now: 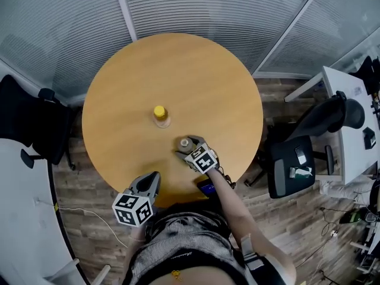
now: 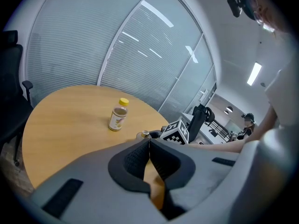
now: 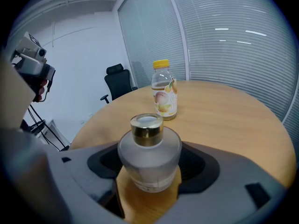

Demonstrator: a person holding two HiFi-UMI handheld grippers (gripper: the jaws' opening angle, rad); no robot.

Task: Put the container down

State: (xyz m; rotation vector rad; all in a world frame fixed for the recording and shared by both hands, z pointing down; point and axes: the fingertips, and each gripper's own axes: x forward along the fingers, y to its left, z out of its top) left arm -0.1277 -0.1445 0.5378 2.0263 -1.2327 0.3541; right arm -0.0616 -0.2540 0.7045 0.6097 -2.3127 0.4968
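Slatted glass walls ring a round wooden bench (image 1: 119, 111). The right gripper (image 1: 191, 152) has its jaws pinching a frosted container (image 3: 149, 157) with a gold cap, upright and low over the near half of the bench; whether its base touches the wood I cannot tell. A yellow-capped bottle (image 3: 164, 94) stands farther in, well apart. The left gripper (image 2: 149, 153) hangs by the near rim, jaws pressed together on nothing. The likely risk is letting go early: if the base is not flat on the wood, the container could drop, tip and roll.
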